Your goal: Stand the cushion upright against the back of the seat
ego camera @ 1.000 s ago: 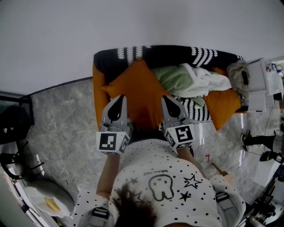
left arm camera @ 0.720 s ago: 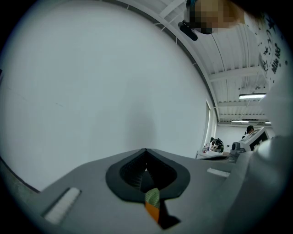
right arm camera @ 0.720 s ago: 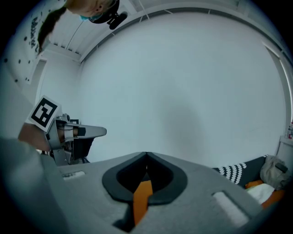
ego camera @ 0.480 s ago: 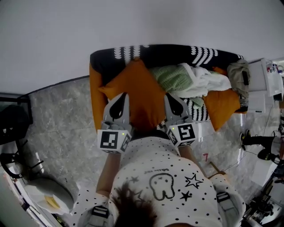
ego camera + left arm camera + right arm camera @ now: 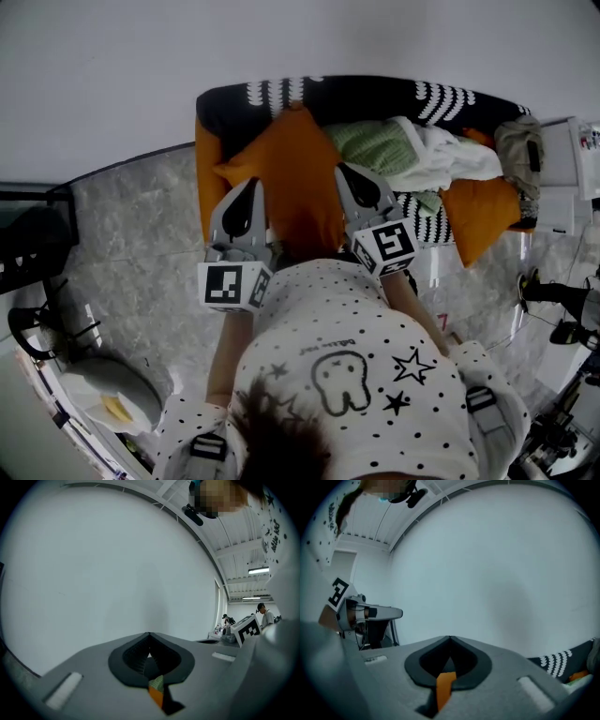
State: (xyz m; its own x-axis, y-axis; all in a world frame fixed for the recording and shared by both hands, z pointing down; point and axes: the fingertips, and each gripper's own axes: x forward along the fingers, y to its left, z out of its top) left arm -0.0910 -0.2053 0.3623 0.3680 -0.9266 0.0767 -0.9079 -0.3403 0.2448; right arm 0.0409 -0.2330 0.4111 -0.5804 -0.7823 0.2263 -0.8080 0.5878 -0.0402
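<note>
Sofa (image 5: 375, 94) against white wall: cushion (image 5: 291, 178) is pushed nearer the backrest, left end. Left gripper (image 5: 251, 187) and right gripper (image 5: 343, 173) are fully closed, nothing clamped. Judged nearly upright.

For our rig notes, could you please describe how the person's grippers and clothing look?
The left gripper and right gripper are matching grey wedges, each with a black teardrop recess on top and a white cube bearing black square markers at its rear. The shirt is white with black dots and stars.
</note>
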